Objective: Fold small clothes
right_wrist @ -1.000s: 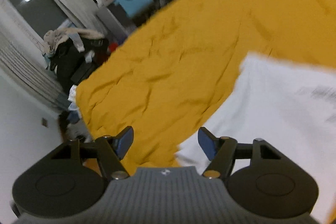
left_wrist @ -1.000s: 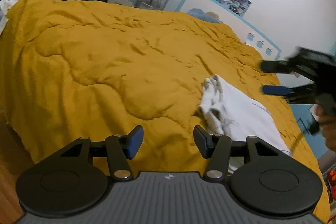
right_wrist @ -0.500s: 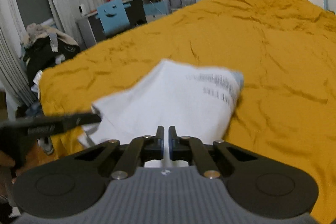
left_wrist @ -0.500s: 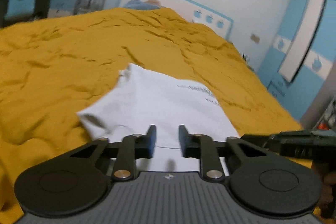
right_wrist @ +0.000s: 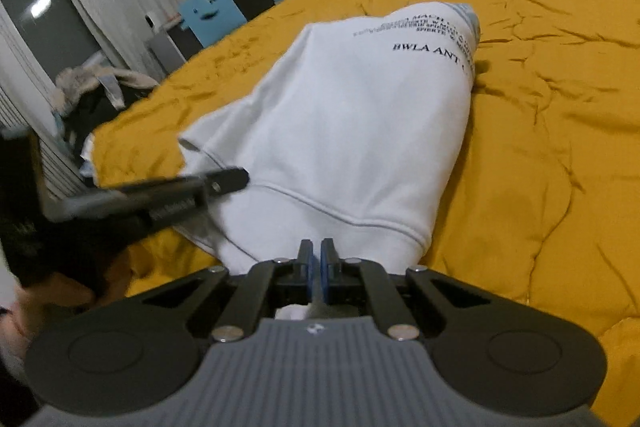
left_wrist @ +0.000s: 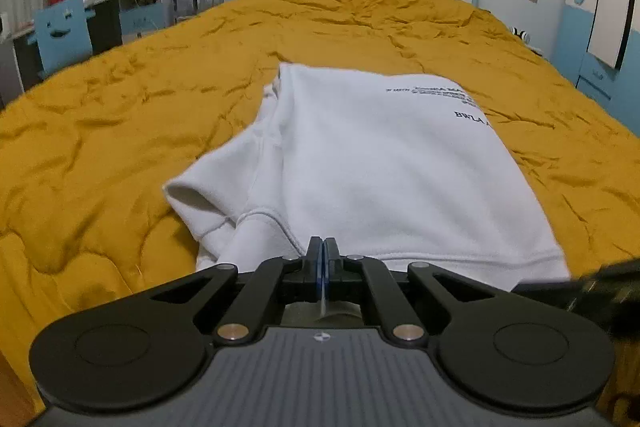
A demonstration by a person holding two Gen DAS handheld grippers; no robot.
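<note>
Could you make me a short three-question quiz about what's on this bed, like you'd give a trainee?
1. True or false: both tools are closed on the hem of the white garment.
2. What colour is the bedcover under the garment?
A. blue
B. mustard yellow
C. grey
3. Fill in: black printed lettering sits near the garment's ____ end, away from the tools.

Key
1. True. The left tool and the right tool each pinch the near hem, jaws together on the cloth; the left one has just finished closing.
2. B.
3. Far.
</note>
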